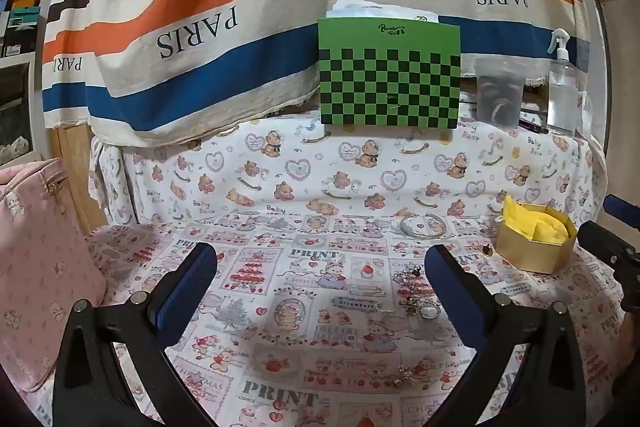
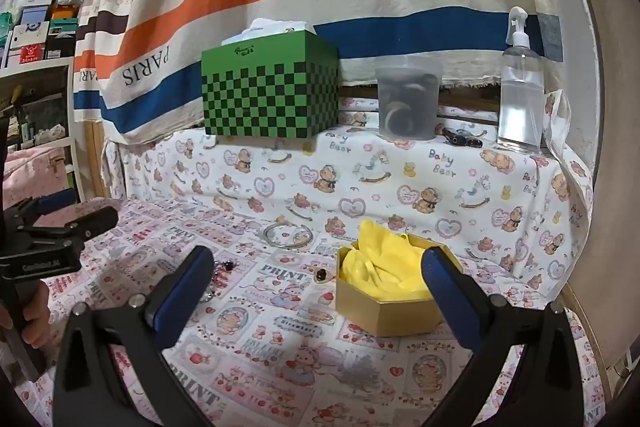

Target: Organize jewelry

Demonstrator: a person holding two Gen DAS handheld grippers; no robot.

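Both tools gape wide and hold nothing. The small jewelry pieces [image 1: 416, 301] lie on the desk just inside the left tool [image 1: 320, 287]'s right finger, nearer it than the right tool [image 2: 320, 291], which faces the gold box [image 2: 386, 303]

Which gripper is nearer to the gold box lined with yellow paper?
Right. The right gripper hovers open just short of the gold box, its right finger overlapping the box's edge. The left gripper hangs open further away, the box off to its right.
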